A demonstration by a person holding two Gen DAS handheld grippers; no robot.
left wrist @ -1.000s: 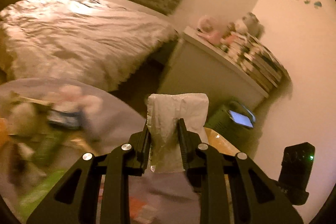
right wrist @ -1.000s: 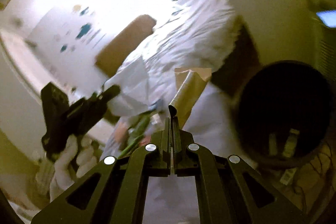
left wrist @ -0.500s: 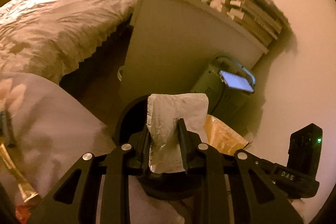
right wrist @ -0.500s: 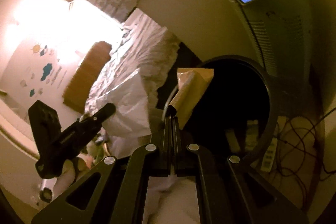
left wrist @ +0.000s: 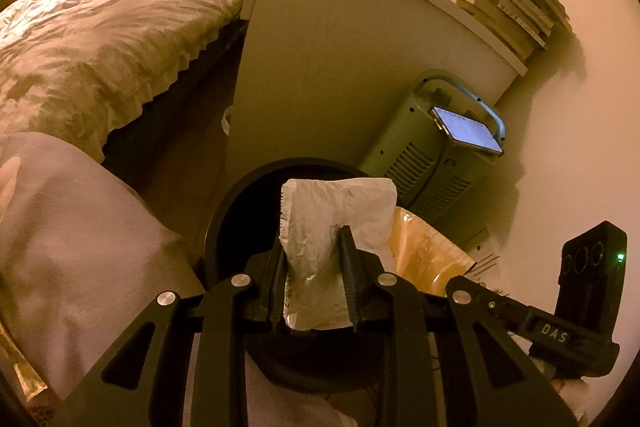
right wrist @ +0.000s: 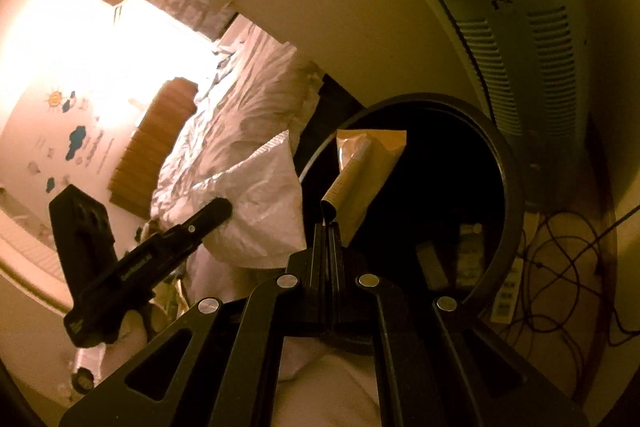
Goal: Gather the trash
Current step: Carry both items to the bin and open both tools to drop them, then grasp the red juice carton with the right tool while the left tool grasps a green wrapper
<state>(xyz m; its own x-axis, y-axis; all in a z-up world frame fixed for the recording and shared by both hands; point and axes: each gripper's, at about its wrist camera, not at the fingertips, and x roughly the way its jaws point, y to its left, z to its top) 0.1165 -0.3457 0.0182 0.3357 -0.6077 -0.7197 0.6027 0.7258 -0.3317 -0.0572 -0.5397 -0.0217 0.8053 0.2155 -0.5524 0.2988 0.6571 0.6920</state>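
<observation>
Left gripper clamped on crumpled white wrapper, right gripper pinched tight on tan packet, both pieces held over the open mouth of the black bin beside the green heater.

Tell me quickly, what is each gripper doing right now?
Left gripper: closed on a crumpled white wrapper, above the black bin.
Right gripper: shut on a flat yellow-brown packet, at the bin's mouth.

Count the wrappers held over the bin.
2: a white wrapper in the left tool, a tan wrapper in the right tool. Bin contents unclear.
</observation>
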